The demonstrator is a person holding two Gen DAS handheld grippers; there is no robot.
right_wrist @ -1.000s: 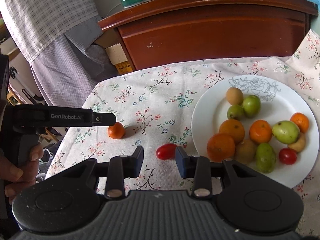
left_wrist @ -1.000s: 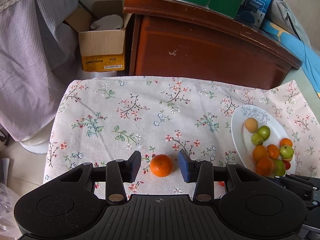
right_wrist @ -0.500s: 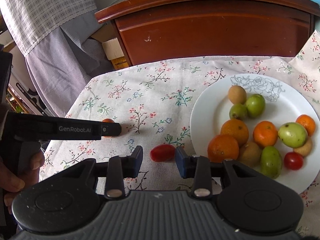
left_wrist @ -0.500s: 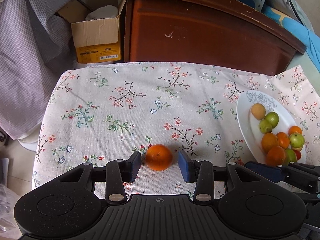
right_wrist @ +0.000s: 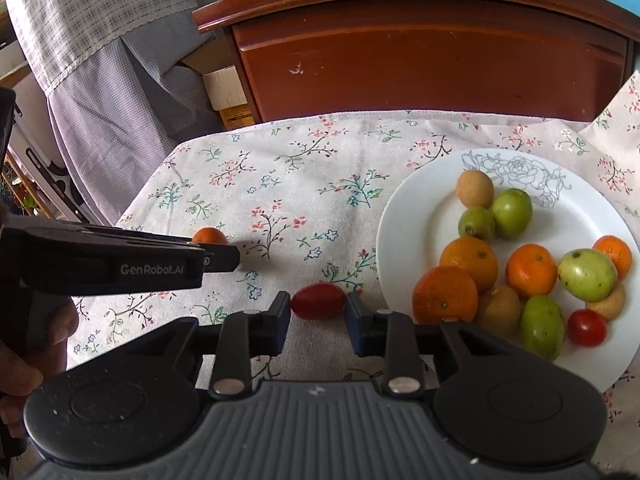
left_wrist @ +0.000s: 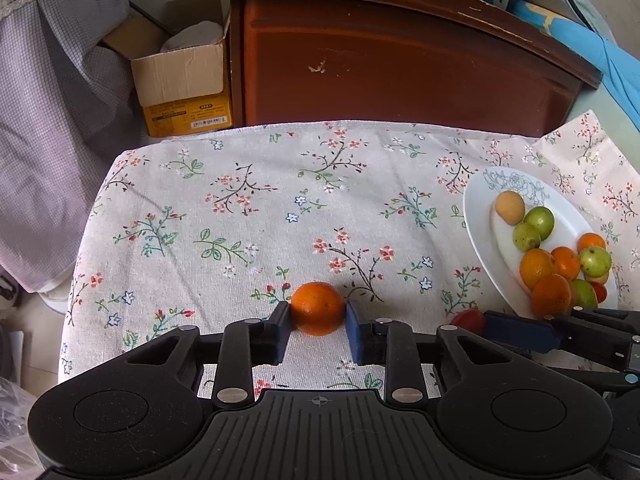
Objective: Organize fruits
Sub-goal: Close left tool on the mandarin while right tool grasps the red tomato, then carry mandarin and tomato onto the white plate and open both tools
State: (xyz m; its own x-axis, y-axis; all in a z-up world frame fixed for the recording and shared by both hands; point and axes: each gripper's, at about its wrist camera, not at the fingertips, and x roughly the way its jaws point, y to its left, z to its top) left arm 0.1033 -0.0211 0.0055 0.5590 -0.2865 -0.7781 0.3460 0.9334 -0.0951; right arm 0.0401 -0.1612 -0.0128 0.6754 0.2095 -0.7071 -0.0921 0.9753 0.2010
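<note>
A small orange [left_wrist: 318, 309] lies on the floral tablecloth. My left gripper [left_wrist: 318, 316] has both pads against its sides and is shut on it. The orange also shows in the right wrist view [right_wrist: 209, 236], partly behind the left gripper's finger. A red cherry tomato [right_wrist: 319, 295] lies on the cloth between the pads of my right gripper [right_wrist: 318, 306], which touch or nearly touch its ends. The tomato also shows in the left wrist view [left_wrist: 469, 319]. A white plate [right_wrist: 424, 216] on the right holds several oranges, green fruits, brown fruits and a tomato.
A dark wooden cabinet [left_wrist: 400, 64] stands behind the table's far edge. An open cardboard box [left_wrist: 182, 76] sits at the back left, beside hanging checked fabric [left_wrist: 52, 100]. The plate [left_wrist: 480, 232] is near the table's right side. A hand [right_wrist: 28, 344] holds the left gripper.
Both grippers moved forward and down onto their fruits. The left jaws closed on the orange. The right jaws narrowed around the tomato.
</note>
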